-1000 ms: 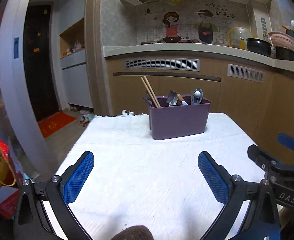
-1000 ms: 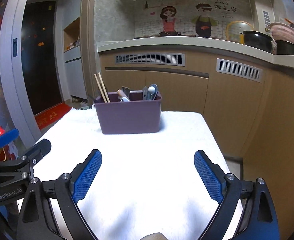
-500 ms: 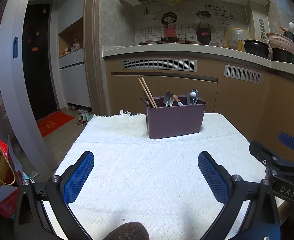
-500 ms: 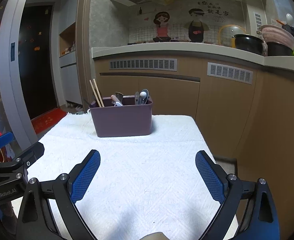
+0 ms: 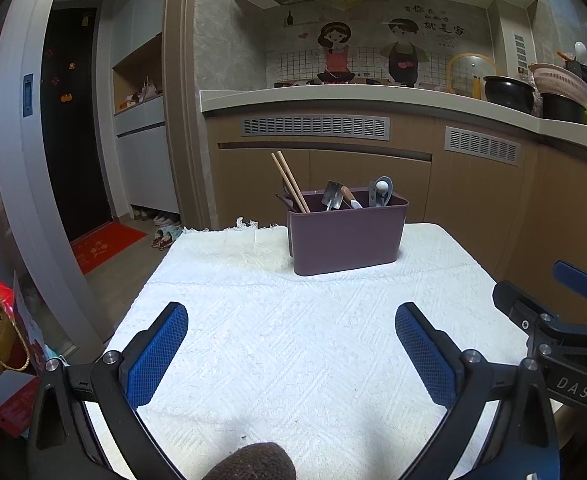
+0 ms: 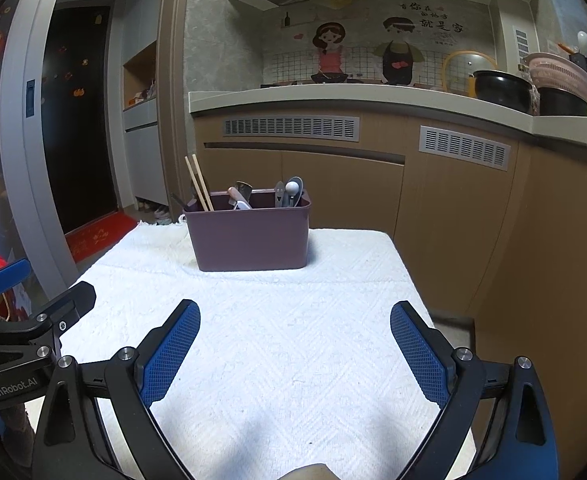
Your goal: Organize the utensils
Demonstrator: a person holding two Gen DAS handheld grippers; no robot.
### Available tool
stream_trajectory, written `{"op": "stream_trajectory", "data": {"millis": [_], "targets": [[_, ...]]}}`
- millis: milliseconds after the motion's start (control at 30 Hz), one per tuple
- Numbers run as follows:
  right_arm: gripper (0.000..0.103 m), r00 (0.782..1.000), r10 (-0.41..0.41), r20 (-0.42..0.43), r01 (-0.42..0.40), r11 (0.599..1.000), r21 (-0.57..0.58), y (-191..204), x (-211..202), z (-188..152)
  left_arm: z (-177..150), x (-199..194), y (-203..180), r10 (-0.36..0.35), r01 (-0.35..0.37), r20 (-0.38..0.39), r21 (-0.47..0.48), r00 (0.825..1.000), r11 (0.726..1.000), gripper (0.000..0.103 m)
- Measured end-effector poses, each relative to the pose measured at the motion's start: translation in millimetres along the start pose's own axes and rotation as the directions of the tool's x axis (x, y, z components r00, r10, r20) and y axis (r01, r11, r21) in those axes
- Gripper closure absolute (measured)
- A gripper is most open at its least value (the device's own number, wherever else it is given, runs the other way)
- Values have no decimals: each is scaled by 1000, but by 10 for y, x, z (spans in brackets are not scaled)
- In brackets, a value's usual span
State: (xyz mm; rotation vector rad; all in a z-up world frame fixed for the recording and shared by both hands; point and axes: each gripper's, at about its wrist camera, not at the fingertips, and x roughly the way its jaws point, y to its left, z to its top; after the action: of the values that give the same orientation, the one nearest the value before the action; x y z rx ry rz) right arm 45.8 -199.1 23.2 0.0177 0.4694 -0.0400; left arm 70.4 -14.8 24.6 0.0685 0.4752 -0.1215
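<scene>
Kitchen cabinets and a counter with cartoon wall stickers stand behind a small table covered in a white cloth, on which a purple caddy sits toward the far edge. Wooden chopsticks lean out of its left end, a small spatula stands near the middle, and spoons rise at the right. Both tools hang low over the near edge of the cloth: the left gripper has its blue pads spread wide with nothing between them, and the right gripper is likewise spread wide and empty. The caddy lies well ahead of both, roughly centred between each pair of fingers and apart from them. No loose utensil shows on the cloth, so sorting appears done or close to it. If anything remains, the next move would call for a forward reach to the caddy and a narrow pinch on a single handle, without tipping the holder.
</scene>
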Motion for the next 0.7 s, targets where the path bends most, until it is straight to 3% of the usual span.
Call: {"op": "stream_trajectory", "data": {"millis": [700], "targets": [[7,1000,11,-8,-11,1000,-4,5,-11,8,0,-1,5,1,-1,-4,2,1000,1000,0]]}}
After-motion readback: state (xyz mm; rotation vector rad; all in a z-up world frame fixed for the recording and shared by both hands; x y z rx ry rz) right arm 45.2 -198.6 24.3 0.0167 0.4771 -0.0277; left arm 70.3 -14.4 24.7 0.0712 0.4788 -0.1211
